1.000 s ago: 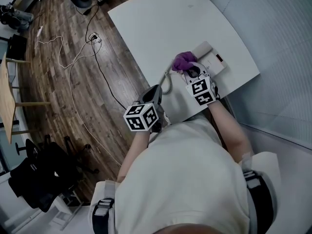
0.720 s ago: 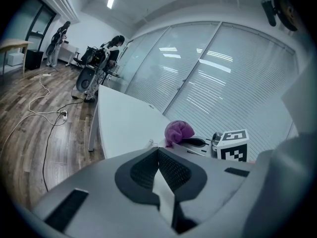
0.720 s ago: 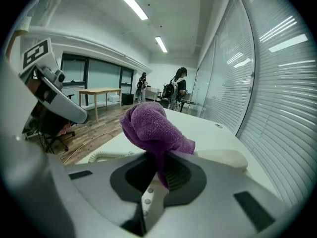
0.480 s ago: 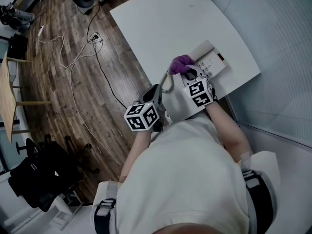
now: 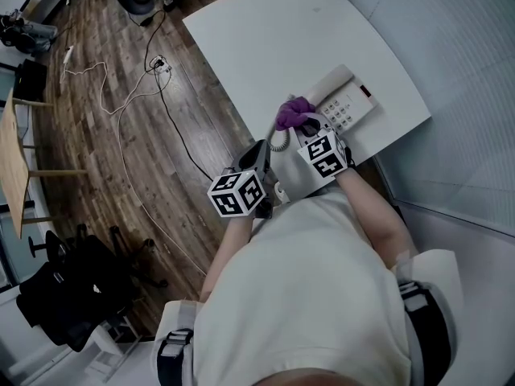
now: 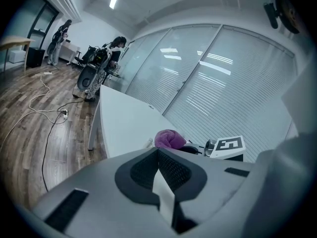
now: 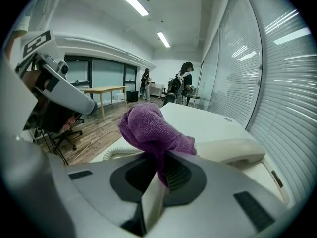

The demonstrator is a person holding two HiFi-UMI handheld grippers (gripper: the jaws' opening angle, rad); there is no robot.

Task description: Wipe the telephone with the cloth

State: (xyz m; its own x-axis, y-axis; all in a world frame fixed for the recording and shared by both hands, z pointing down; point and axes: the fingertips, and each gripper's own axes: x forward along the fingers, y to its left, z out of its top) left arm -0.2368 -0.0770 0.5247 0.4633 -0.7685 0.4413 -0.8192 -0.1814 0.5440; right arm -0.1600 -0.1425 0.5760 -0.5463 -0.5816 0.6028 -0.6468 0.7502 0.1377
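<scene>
A white telephone [image 5: 348, 103] with its handset [image 7: 233, 151] on the cradle sits near the front right corner of the white desk [image 5: 265, 39]. Its coiled cord [image 5: 279, 140] hangs off the desk's near side. My right gripper [image 5: 304, 122] is shut on a purple cloth [image 5: 293, 112], which bunches up above the jaws [image 7: 148, 130] at the telephone's left end. My left gripper [image 5: 259, 156] is shut with nothing in it, held off the desk edge to the left. The purple cloth [image 6: 169, 139] shows beyond it in the left gripper view.
The desk stands against slatted glass walls [image 5: 451, 71]. Cables and a power strip [image 5: 157, 61] lie on the wooden floor to the left. A black office chair [image 5: 72, 288] is at the lower left, a wooden table [image 5: 10, 163] at the far left edge.
My right gripper has drawn the cloth left and toward me, off the telephone's keypad to its left end by the cord. The left gripper has hardly moved.
</scene>
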